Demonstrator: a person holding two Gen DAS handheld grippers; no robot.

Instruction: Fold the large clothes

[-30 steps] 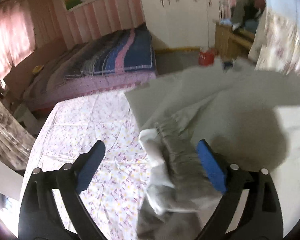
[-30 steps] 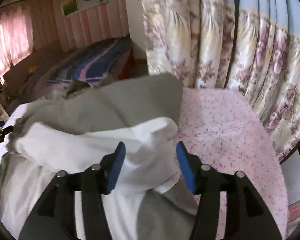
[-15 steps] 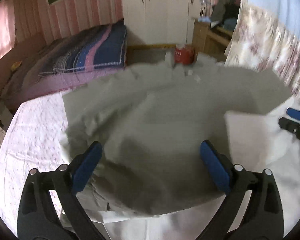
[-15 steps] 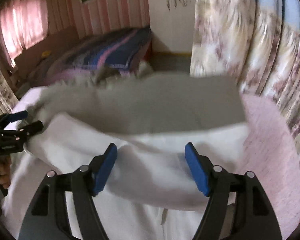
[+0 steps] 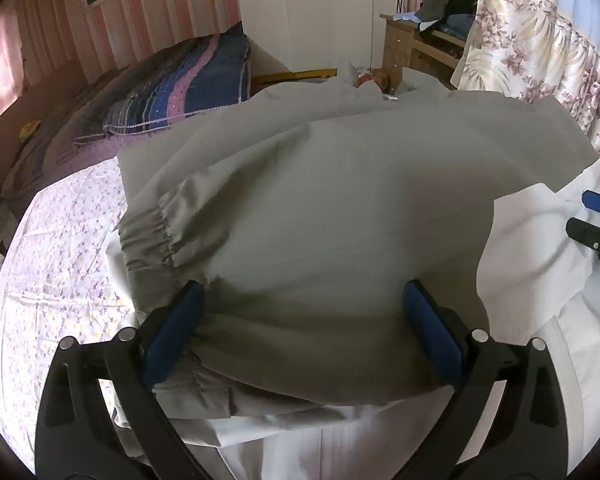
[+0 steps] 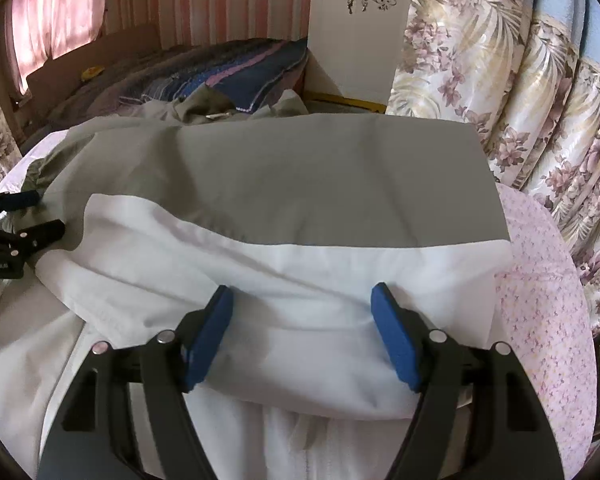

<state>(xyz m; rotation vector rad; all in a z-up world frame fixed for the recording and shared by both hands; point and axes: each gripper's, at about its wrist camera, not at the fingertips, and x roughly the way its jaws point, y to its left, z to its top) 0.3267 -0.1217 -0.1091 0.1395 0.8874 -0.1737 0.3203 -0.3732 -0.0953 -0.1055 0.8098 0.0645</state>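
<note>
A large grey and white jacket [image 5: 340,208] lies spread on the bed, its grey part folded over the white part. An elastic cuff [image 5: 148,236] shows at its left side. My left gripper [image 5: 300,328] is open, its blue pads either side of the grey fold, resting over it. My right gripper [image 6: 302,332] is open over the white part of the jacket [image 6: 300,272]. The right gripper shows at the right edge of the left wrist view [image 5: 598,220]; the left gripper shows at the left edge of the right wrist view [image 6: 16,220].
The jacket lies on a floral pink bedsheet [image 5: 52,264]. A striped blanket [image 5: 172,88] lies on a second bed behind. Floral curtains [image 6: 520,100] hang to the right. A white wardrobe [image 5: 324,12] and a wooden desk [image 5: 416,48] stand at the back.
The grey half of the jacket has come down flat over the white half. Both grippers have opened wider and settled lower over the fabric.
</note>
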